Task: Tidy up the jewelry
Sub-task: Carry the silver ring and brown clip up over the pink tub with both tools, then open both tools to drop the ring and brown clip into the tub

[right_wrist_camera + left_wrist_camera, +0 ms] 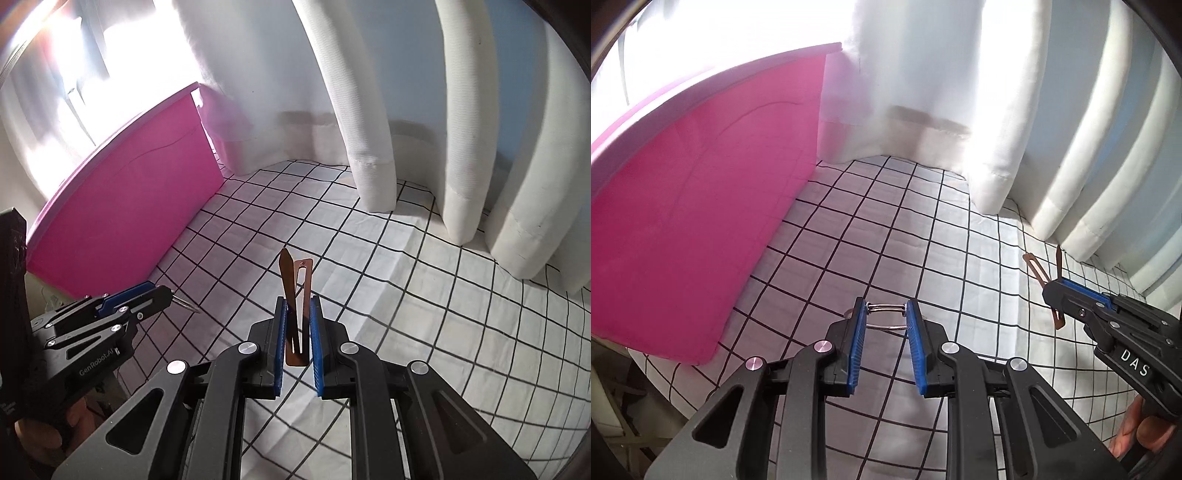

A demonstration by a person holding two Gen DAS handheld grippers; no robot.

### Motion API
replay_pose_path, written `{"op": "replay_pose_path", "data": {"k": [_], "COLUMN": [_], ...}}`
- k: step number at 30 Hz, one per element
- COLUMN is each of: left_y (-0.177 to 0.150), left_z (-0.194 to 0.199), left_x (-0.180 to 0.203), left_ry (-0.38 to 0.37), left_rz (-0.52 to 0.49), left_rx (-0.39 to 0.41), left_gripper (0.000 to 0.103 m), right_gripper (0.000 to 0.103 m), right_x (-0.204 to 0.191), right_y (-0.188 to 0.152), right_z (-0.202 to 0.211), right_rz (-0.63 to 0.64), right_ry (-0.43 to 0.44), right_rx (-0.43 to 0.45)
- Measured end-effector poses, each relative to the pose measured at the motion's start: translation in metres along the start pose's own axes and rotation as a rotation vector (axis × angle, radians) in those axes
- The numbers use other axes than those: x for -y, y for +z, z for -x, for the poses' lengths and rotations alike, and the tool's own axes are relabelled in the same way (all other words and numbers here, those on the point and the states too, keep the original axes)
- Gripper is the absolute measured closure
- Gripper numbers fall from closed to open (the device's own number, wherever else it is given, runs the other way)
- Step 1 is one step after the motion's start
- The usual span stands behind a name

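I hold two items clear of the checked cloth [424,314]: the left gripper [885,314] is clamped across a thin silver bangle [886,307], its blue pads [857,339] bearing on opposite sides of the ring, and the right gripper [297,317] is clamped on a copper-coloured hair clip [297,288], which stands upright between the pads with its prongs pointing away from me. The pink box [694,229] sits to the left on the cloth, against the white curtain [373,110]; I judge it to be the destination, though its top and interior are out of view. To do the step well, I keep both grips constant, since the bangle is held only at two narrow contact points and may pivot or slip if pressure drops. I judge it best to move one item at a time, bangle first, as it is nearer the box. I keep the two grippers well apart, lower each piece before opening, and avoid snagging the clip's prongs on the cloth.
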State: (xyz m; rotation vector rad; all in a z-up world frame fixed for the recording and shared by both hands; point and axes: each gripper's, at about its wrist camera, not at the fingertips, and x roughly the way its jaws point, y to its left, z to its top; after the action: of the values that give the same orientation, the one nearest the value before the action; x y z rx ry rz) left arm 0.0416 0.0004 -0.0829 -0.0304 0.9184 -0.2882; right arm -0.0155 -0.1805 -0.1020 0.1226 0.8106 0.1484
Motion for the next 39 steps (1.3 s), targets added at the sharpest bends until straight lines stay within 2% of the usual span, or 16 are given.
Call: {"op": "replay_pose_path", "data": {"k": [6, 13, 23, 31, 39], "left_y": [0.014, 0.030, 0.069, 0.094, 0.099], "left_z": [0.039, 0.091, 0.175, 0.215, 0.199], "left_x": [0.002, -0.002, -0.026, -0.078, -0.146], "left_ry": [-0.037, -0.050, -0.003, 0.120, 0.196], "left_rz": [-0.011, -0.023, 0.012, 0.069, 0.132], "left_rx": [0.031, 0.095, 0.252, 0.346, 0.309], "left_gripper": [0.081, 0.081, 0.081, 0.081, 0.081], "right_gripper": [0.091, 0.091, 0.091, 0.091, 0.091], "right_x": [-0.011, -0.037, -0.090, -0.160, -0.227], "right_y": [0.001, 0.021, 0.072, 0.109, 0.132], "right_z": [0.038, 0.072, 0.108, 0.097, 0.049], "right_rz": [-0.018, 0.013, 0.127, 0.243, 0.326], "right_ry": [-0.006, 0.010, 0.085, 0.207, 0.279], "right_rx": [0.050, 0.122, 0.249, 0.288, 0.216]}}
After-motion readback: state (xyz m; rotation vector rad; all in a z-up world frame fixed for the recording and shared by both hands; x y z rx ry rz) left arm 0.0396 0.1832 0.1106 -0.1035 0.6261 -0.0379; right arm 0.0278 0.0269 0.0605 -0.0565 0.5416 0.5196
